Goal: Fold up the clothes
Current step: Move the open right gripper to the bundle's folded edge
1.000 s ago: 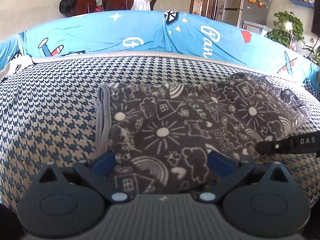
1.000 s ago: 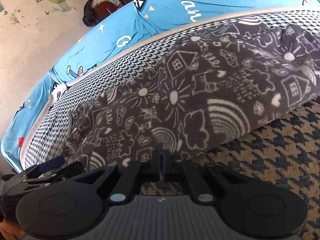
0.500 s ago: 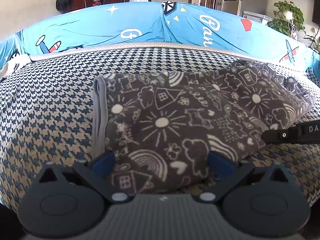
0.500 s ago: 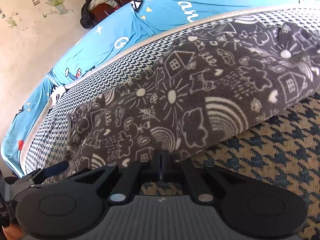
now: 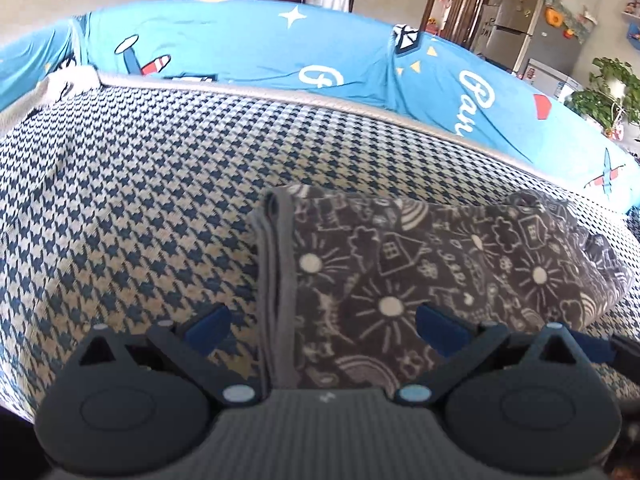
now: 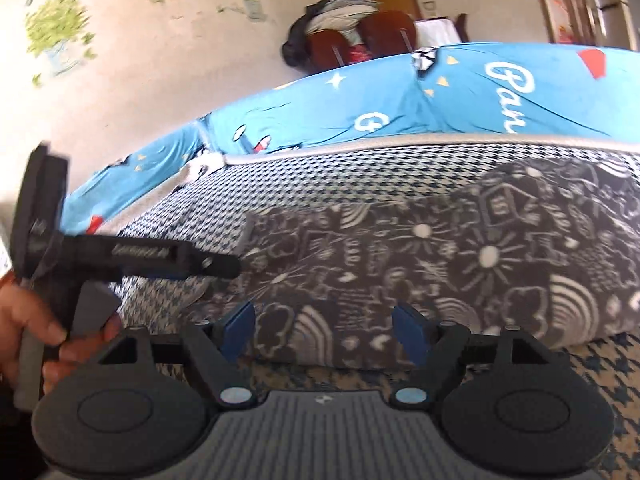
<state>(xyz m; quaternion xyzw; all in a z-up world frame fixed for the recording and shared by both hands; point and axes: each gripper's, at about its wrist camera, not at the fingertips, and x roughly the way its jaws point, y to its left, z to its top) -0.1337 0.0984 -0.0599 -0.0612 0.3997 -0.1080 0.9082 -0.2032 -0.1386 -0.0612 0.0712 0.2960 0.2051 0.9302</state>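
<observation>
Doodle-print fleece garment (image 6: 460, 272) lay folded lower right; right gripper (image 6: 324, 330) had just been opening, empty; left gripper (image 5: 320, 330) was spread. Best withdraw gently, avoiding snags.

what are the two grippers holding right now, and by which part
Nothing. The right gripper has just opened over the folded grey printed garment; the left gripper is open too.

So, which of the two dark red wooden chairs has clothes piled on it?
The left dark red wooden chair; the pile of clothes sits on it, while the right chair shows a bare back.
</observation>
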